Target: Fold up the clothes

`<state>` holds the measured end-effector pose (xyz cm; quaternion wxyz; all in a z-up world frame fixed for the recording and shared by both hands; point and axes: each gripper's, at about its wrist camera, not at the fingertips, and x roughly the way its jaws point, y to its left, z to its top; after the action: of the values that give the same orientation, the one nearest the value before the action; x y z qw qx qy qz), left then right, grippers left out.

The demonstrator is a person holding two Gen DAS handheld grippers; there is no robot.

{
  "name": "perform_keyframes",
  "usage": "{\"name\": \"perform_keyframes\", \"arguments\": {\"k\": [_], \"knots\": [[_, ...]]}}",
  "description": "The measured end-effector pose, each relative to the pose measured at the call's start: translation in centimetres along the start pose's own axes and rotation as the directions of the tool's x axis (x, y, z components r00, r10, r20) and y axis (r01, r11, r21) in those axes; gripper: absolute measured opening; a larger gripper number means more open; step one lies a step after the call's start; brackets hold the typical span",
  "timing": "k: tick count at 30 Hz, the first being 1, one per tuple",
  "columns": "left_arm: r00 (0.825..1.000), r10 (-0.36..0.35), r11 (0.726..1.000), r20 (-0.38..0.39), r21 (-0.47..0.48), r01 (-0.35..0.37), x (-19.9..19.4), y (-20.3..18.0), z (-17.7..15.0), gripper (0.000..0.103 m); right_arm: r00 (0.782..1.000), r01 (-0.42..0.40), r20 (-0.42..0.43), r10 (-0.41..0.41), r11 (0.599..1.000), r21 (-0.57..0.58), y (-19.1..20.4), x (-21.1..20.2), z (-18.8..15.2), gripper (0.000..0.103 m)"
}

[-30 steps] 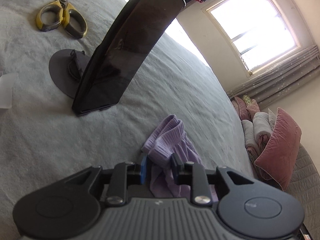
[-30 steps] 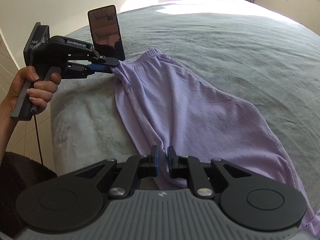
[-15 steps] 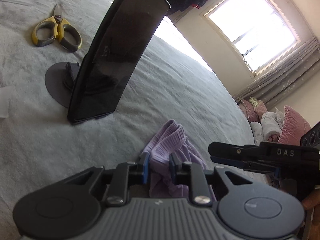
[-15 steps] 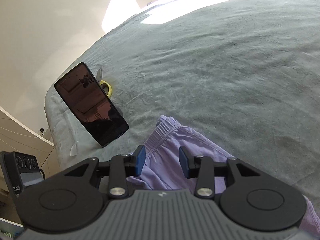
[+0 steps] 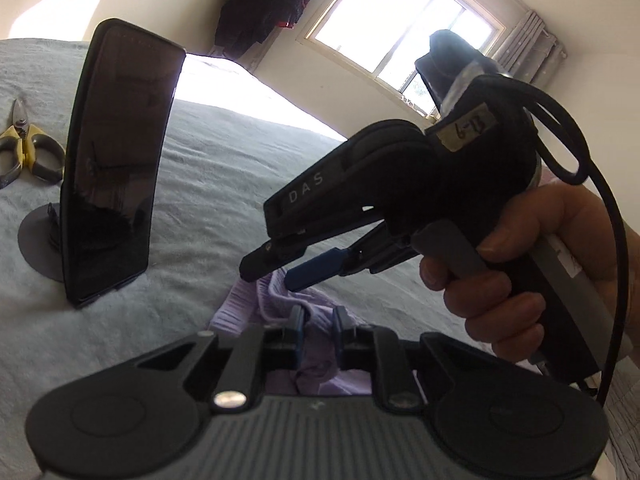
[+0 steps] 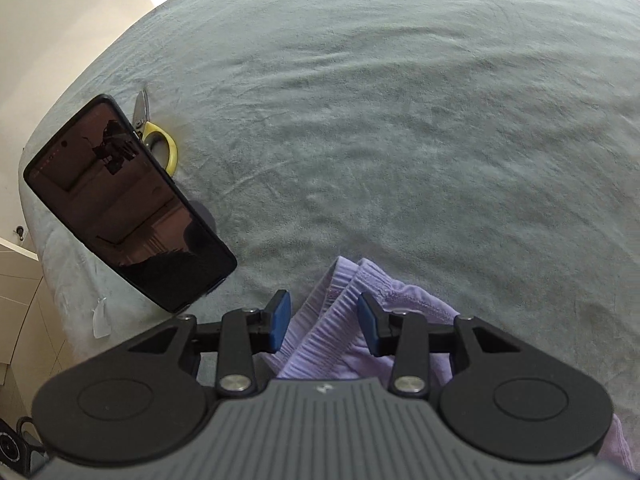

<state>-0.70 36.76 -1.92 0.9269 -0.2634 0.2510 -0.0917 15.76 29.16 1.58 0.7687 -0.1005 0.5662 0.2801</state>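
closing on the lilac waistband

wide grey bed cover point(image 6: 400, 120) lies bare beyond the lilac garment point(image 6: 344, 320), bunched at the near edge. phone on a stand point(image 6: 128, 200) and scissors point(image 6: 160, 140) crowd the left. left gripper point(image 5: 318, 330) is closing, fabric between its pads. right gripper point(image 6: 324, 322) stands apart over the waistband, having swung in beside the left since a second ago.

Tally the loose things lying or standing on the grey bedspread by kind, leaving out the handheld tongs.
Purple garment: 1
Phone on a stand: 1
Yellow-handled scissors: 1
Total: 3
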Motion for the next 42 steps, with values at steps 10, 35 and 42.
{"name": "perform_keyframes", "arguments": {"k": [10, 35, 42], "knots": [[0.998, 0.051, 0.998, -0.037, -0.026, -0.052, 0.6, 0.7, -0.1, 0.008, 0.991, 0.133, 0.024, -0.131, 0.989, -0.058, 0.8, 0.0, 0.1, 0.005], [1.000, -0.024, 0.995, 0.011, -0.098, 0.025, 0.2, 0.9, 0.0, 0.007, 0.990, 0.143, 0.012, -0.142, 0.984, -0.105, 2.0, -0.3, 0.8, 0.045], [1.000, -0.013, 0.997, 0.024, -0.076, 0.014, 0.1, 0.4, 0.1, 0.007, 0.970, 0.239, -0.003, -0.242, 0.961, -0.137, 1.2, 0.2, 0.3, 0.005]]}}
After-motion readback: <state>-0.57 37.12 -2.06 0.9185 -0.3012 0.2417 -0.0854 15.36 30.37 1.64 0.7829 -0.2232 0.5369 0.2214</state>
